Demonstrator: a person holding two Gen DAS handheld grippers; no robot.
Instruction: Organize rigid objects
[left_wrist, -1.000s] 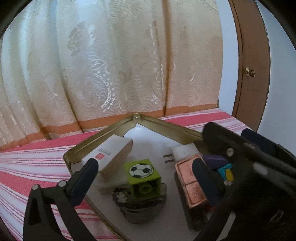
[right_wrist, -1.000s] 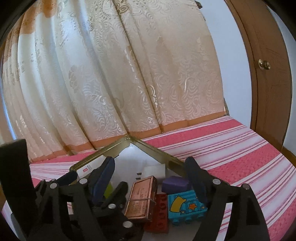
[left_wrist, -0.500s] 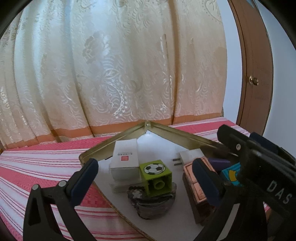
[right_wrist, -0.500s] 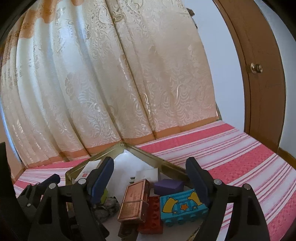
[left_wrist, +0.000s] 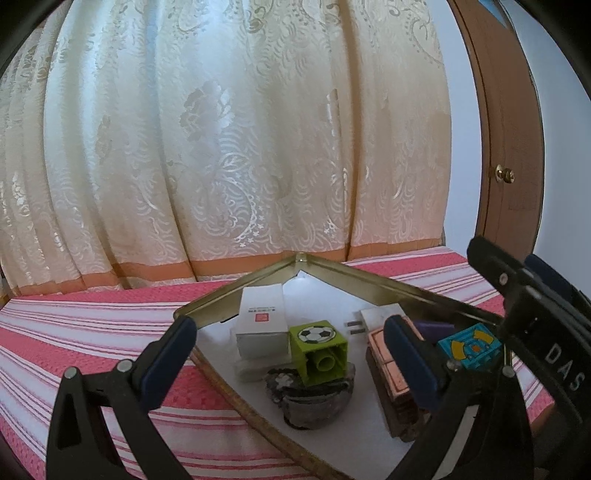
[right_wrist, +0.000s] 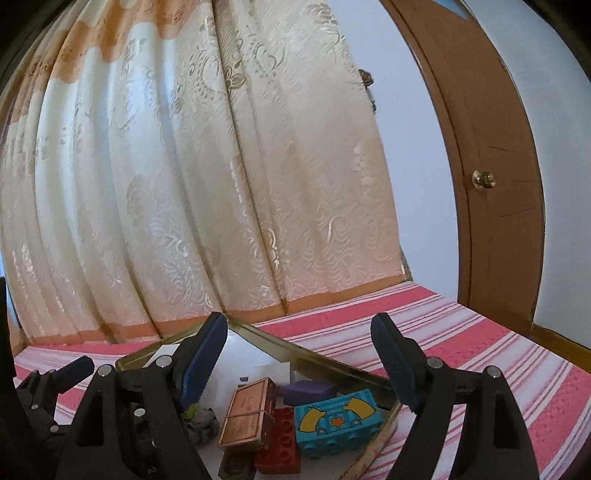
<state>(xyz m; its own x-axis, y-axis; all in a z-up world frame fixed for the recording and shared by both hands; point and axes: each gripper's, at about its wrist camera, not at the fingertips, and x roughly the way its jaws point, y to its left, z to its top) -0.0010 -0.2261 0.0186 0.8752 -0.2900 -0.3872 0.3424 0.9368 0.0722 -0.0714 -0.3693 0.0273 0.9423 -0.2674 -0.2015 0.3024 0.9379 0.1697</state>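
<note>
Right now both claws hang over a gold-rimmed tray (left_wrist: 236, 295) that sits on a pink striped cloth (left_wrist: 92, 325), with a cream patterned curtain (left_wrist: 221, 147) behind and a brown door (right_wrist: 498, 184) off to the right.

The left claw (left_wrist: 291, 354) is spread wide and holds nothing. Between its fingers, just ahead, a green block with a football print (left_wrist: 317, 350) sits on top of a dark grey lump (left_wrist: 314, 398). Beyond the green block and slightly to its left lies a white box with a red label (left_wrist: 260, 321), touching the block's back edge. A white plug (left_wrist: 376, 314) lies further back toward the right finger. That right finger partly covers a copper-coloured box (left_wrist: 388, 369). Past it are a purple block (left_wrist: 432, 326) and a blue block with yellow shapes (left_wrist: 469, 345), close against the right claw's black frame.

The right claw (right_wrist: 299, 365) is also wide open and grips nothing. Below and between its fingers lie the copper-coloured box (right_wrist: 247, 413), a red studded brick (right_wrist: 280, 446) touching its right side, the blue block (right_wrist: 336, 421) against the brick, and the purple block (right_wrist: 310, 389) just behind them. All of them lie inside the tray (right_wrist: 332, 365), near its right-hand rim. The left claw's black frame shows at the lower left of this view.
</note>
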